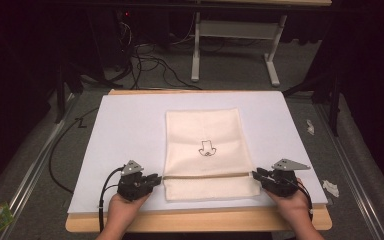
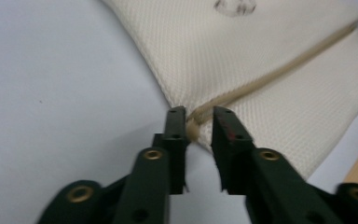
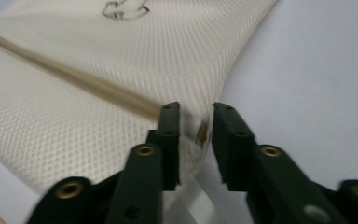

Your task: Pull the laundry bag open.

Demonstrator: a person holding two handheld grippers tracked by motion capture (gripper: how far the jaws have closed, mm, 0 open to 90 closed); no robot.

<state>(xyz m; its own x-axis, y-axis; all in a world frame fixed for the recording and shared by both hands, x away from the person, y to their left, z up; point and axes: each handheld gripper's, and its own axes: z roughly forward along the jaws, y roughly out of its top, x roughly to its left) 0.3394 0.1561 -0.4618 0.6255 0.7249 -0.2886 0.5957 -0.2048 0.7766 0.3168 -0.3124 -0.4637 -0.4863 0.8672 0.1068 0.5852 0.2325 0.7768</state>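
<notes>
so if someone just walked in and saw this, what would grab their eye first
Probably the cream drawstring bag, lying flat mid-table on a white sheet, with a small dark drawing at its centre. Next, the left gripper and right gripper, each at one end of the tan cord crossing the bag's near part, fingers either side of a cord end.

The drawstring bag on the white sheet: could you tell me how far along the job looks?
Done: the cream bag lies flat on the white sheet. In hand: the left gripper and right gripper each straddle an end of the tan cord at the bag's side edges, jaws still apart. Left: apparently closing on the cord and pulling.
</notes>
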